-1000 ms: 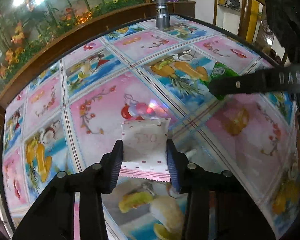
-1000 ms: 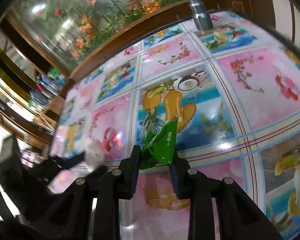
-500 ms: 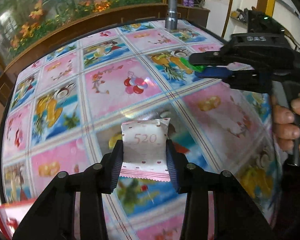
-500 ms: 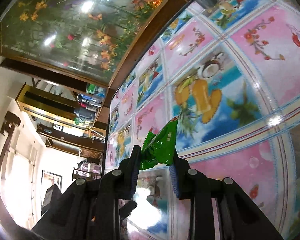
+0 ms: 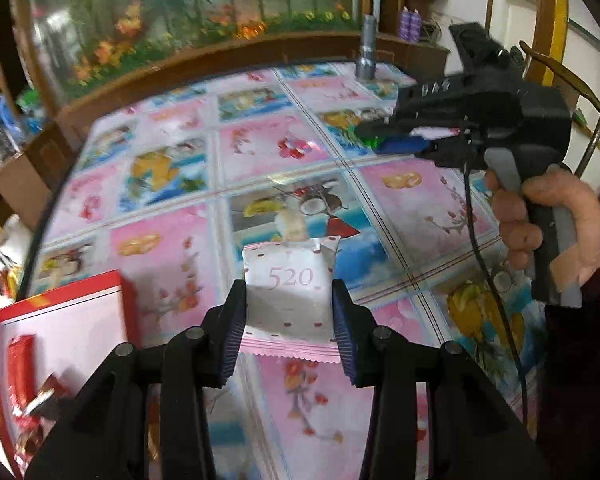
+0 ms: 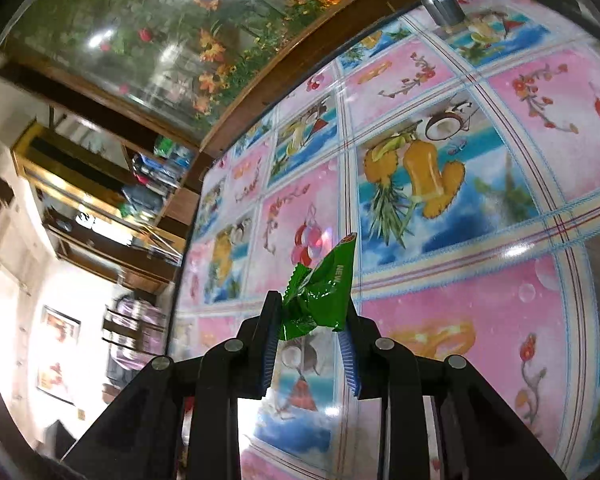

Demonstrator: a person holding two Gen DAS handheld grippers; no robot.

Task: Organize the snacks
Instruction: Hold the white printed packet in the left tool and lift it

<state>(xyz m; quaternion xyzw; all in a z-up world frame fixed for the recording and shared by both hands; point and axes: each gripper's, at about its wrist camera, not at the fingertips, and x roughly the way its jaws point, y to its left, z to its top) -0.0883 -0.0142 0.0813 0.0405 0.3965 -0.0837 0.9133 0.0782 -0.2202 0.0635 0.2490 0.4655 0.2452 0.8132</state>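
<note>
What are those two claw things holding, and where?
Left gripper pinches a white "520" snack packet by its sides; right gripper squeezes a crumpled green wrapper at its lower end.

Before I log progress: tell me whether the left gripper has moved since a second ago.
Yes. The left gripper, shut on the white packet, travelled from mid-tablecloth toward the red box.

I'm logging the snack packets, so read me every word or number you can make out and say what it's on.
"520": on the white packet clamped in the left hand-held gripper.
"NEW": on the green packet clamped in the right hand-held gripper.
Embossed letters on the right hand-held gripper's body: too blurred to read.
Wrappers in the red box: too blurred.
</note>
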